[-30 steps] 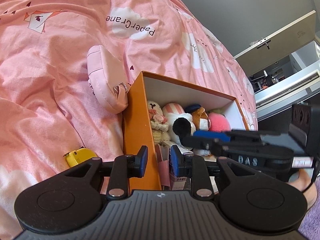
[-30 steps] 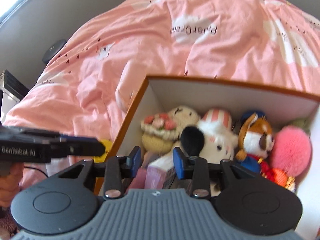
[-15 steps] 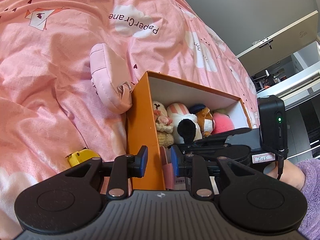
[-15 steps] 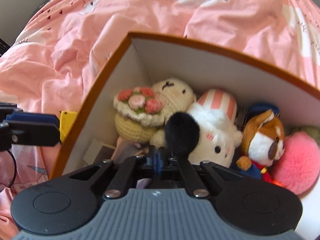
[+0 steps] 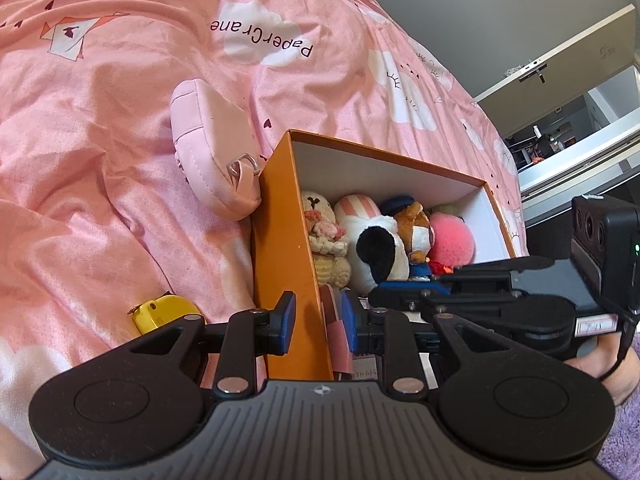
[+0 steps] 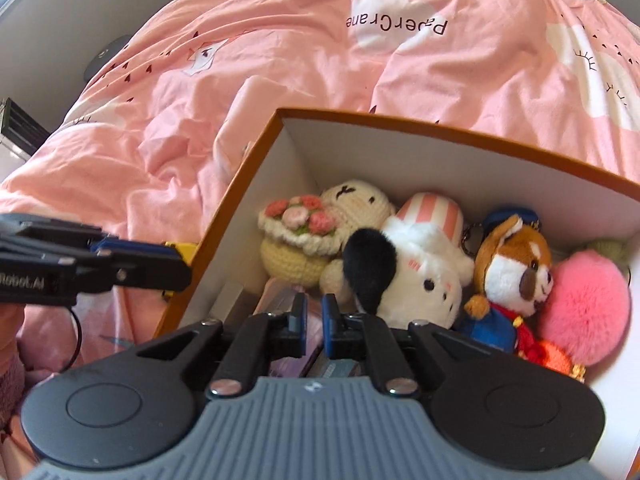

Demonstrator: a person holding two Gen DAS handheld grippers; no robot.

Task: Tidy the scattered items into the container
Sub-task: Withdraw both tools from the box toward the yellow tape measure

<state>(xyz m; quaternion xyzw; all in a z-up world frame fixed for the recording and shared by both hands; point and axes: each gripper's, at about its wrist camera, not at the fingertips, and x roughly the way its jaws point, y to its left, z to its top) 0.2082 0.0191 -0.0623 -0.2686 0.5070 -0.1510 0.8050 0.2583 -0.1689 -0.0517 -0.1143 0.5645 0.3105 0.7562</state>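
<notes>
**boxfan:** Honestly the pink duvet point(image 5: 120, 128) eats most of both views. Orange box point(image 5: 280, 240) sits on it, already stuffed — crochet bunny point(image 6: 304, 236), white plush point(image 6: 416, 276), fox doll point(image 6: 516, 272), pink pompom point(image 6: 588, 304). Still outside: pink pouch point(image 5: 212, 152) leaning against the box's outer wall, and a small yellow thing point(image 5: 166, 312) near the corner.

**umi_tinker:** So I'd call it mid-task. Left gripper point(image 5: 318, 320) has its jaws at a narrow gap straddling the box's near wall, looks like bracing it, though I can't tell if the pads actually press. Right gripper point(image 6: 314, 320) is down inside the box, jaws nearly together but just starting to open, nothing visibly pinched.

**boxfan:** Next move is probably lift out and go for the pouch or the yellow item?

**umi_tinker:** My guess too. Can't identify that yellow thing though — the gripper covers half of it. The flat stuff at the box's near end is hidden too.
</notes>
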